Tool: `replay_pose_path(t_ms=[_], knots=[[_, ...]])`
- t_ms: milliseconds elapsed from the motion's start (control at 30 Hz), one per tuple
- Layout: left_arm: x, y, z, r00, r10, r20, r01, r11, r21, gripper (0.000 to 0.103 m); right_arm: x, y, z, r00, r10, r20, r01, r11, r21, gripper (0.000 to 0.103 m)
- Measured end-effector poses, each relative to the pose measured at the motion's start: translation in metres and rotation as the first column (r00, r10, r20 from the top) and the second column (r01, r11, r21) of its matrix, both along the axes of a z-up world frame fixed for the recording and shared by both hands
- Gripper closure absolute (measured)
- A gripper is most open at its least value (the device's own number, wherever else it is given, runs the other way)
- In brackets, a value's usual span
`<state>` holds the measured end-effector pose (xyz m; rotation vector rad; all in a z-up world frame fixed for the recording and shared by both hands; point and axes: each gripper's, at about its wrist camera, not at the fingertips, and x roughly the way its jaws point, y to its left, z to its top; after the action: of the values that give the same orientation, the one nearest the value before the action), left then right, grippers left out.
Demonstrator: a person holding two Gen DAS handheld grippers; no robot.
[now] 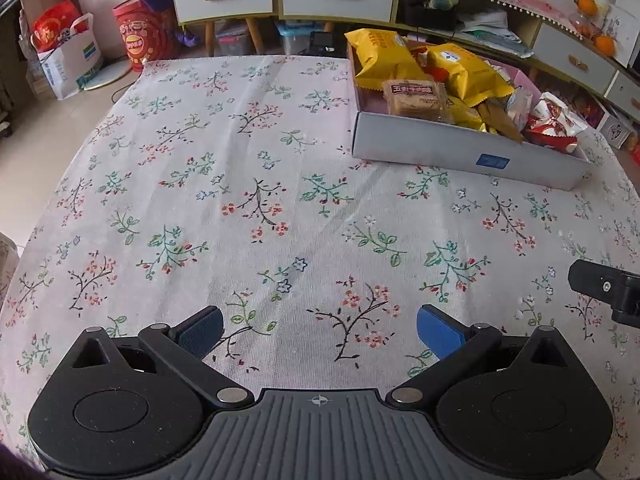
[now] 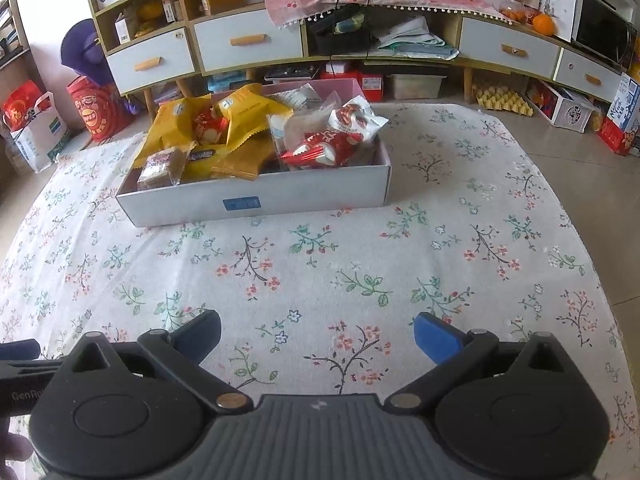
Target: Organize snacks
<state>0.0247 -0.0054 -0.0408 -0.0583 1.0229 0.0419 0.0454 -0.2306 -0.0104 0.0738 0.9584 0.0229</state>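
A white cardboard box (image 1: 460, 152) (image 2: 256, 200) stands on the floral tablecloth, piled with snacks: yellow packets (image 1: 380, 60) (image 2: 248, 112), a clear-wrapped brown cake (image 1: 416, 98) (image 2: 160, 166) and red-and-white packets (image 1: 554, 120) (image 2: 324, 148). My left gripper (image 1: 320, 330) is open and holds nothing, low over the cloth, well short of the box and to its left. My right gripper (image 2: 318, 338) is open too and holds nothing, with the box straight ahead and slightly left. A black part of the right gripper (image 1: 608, 288) shows at the right edge of the left wrist view.
The floral tablecloth (image 1: 240, 200) (image 2: 440, 240) covers the table out to its edges. Behind stands a wooden cabinet with white drawers (image 2: 248, 46), with red bags (image 1: 138, 36) and a white bag (image 1: 68, 64) on the floor to the left. An egg tray (image 2: 502, 100) lies on the floor at right.
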Motion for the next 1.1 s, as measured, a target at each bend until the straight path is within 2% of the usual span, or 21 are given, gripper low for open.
replay_pose_path(t_ms=[1100], knots=[[-0.011,-0.009,0.014,0.999,-0.031,0.043,0.032,0.999,-0.006,0.000,-0.011,0.004,0.015,0.999,0.011,0.039,-0.011,1.000,-0.015,0.013]])
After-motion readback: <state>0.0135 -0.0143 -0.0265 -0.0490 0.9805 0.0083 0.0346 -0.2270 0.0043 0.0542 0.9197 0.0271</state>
